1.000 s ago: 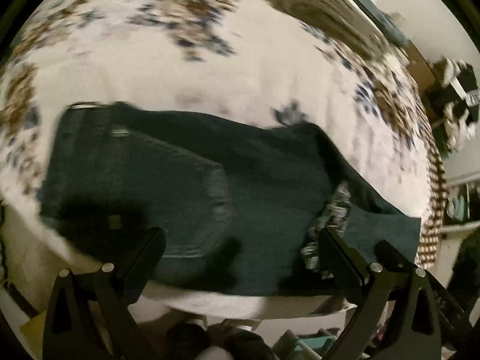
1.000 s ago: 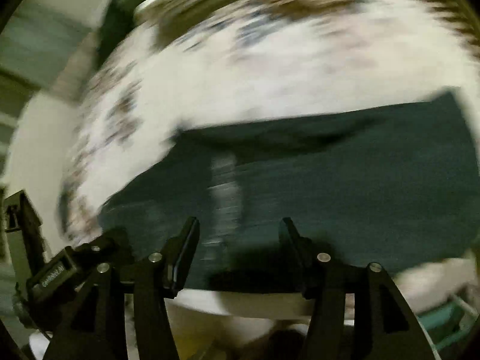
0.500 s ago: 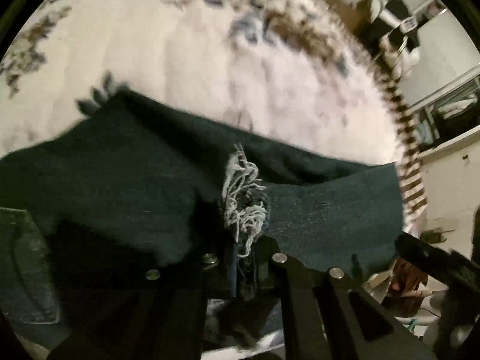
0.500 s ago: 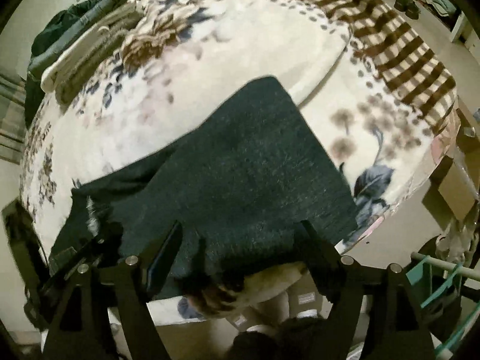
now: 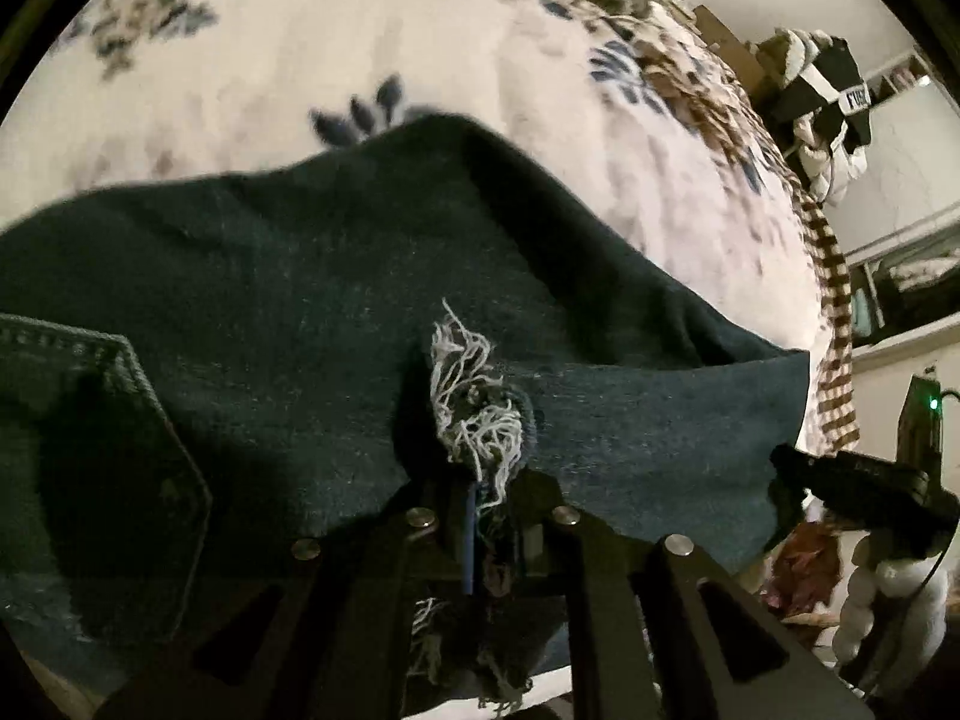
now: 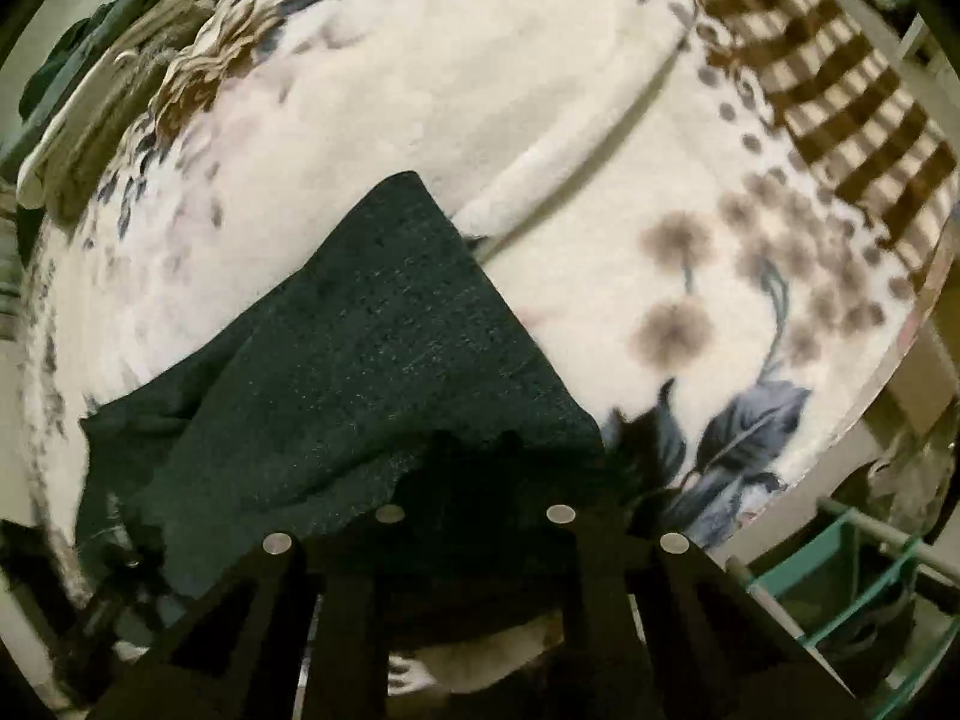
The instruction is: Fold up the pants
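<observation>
Dark green jeans [image 5: 300, 300] lie on a floral blanket [image 5: 300, 60]. My left gripper [image 5: 480, 516] is shut on the jeans at a frayed white-threaded tear [image 5: 474, 414]; a back pocket [image 5: 90, 450] shows at the left. In the right wrist view the jeans leg [image 6: 372, 372] runs away from me. My right gripper [image 6: 474, 480] is shut on its near hem edge, and the fingertips are dark and hard to separate from the cloth. The right gripper also shows at the right edge of the left wrist view [image 5: 852, 480].
The blanket covers a bed with a brown checked border [image 6: 840, 78]. Folded clothes [image 6: 90, 108] are stacked at the far side. A green rack [image 6: 840, 576] stands beside the bed. Clothing [image 5: 822, 108] hangs on furniture past the bed's far corner.
Both grippers went from open to shut on the jeans: the left at the frayed tear, the right at the leg hem. The cloth has bunched up a little.
</observation>
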Demonstrator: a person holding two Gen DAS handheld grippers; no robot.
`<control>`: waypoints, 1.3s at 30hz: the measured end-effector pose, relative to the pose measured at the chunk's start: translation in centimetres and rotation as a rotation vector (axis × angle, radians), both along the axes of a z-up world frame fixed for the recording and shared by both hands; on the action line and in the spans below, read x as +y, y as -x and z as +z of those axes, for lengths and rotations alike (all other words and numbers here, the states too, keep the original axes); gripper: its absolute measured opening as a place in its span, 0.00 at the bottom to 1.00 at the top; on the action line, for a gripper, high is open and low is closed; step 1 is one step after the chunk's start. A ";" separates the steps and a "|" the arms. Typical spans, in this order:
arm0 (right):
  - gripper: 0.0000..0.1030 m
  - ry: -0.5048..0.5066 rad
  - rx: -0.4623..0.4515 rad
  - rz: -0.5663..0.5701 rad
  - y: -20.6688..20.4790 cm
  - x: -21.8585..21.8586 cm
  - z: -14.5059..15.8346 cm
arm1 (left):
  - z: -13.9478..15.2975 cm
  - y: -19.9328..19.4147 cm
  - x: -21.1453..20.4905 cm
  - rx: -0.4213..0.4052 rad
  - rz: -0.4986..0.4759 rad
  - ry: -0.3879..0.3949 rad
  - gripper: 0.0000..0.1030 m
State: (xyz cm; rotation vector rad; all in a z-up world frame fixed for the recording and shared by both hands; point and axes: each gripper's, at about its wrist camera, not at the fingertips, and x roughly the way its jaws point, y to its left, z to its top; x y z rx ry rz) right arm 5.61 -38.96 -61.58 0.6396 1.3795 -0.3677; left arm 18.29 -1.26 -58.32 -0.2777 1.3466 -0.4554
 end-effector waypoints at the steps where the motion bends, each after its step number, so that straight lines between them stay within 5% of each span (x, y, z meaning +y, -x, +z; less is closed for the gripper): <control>1: 0.17 0.001 0.011 0.020 -0.2 0.1 0.3 | 0.1 0.0 0.3 0.009 0.018 0.014 0.09; 4: 0.52 0.030 0.027 0.081 -0.4 1.4 1.8 | 1.0 0.5 0.8 0.031 0.080 -0.003 0.23; 5: 0.67 0.033 0.018 0.096 -0.4 2.1 2.5 | 1.6 0.9 1.3 0.028 0.108 0.002 0.44; 6: 0.70 0.032 0.009 0.106 -0.4 2.8 3.0 | 2.3 1.5 2.0 0.024 0.140 0.014 0.79; 8: 0.70 0.017 -0.003 0.142 -0.6 4.9 4.0 | 3.6 2.6 4.1 -0.004 0.225 0.042 0.99; 12: 0.70 -0.020 -0.013 0.197 -1.3 9.2 4.3 | 5.2 5.4 10.1 -0.030 0.447 0.101 0.99; 15: 0.70 -0.041 0.001 0.257 -2.7 12.7 3.9 | 4.9 8.4 16.6 -0.043 0.705 0.112 0.99; 18: 0.70 -0.018 0.005 0.327 -4.0 15.9 3.6 | 2.0 10.2 22.6 -0.018 0.926 0.109 0.99; 20: 0.70 -0.012 0.001 0.345 -5.0 17.3 3.5 | -0.4 10.1 25.0 0.006 0.989 0.145 0.98; 22: 0.70 -0.016 0.002 0.354 -6.0 18.5 3.4 | -1.9 9.1 26.4 0.010 1.011 0.170 0.97; 25: 0.70 0.000 0.005 0.369 -7.1 19.8 3.1 | -0.9 7.5 26.5 -0.089 0.989 0.178 0.97; 28: 0.70 -0.005 0.008 0.364 -7.7 20.5 2.7 | -0.8 6.2 26.5 -0.140 0.997 0.214 0.86; 30: 0.70 -0.014 0.009 0.362 -8.0 20.9 2.4 | -1.4 5.8 26.6 -0.147 1.009 0.229 0.43; 32: 0.70 -0.018 0.001 0.368 -8.1 21.2 2.4 | -1.5 5.5 26.5 -0.170 0.987 0.262 0.27; 39: 0.70 -0.026 -0.060 0.370 -7.6 19.9 3.6 | 7.0 6.3 22.9 -0.374 0.859 0.238 0.21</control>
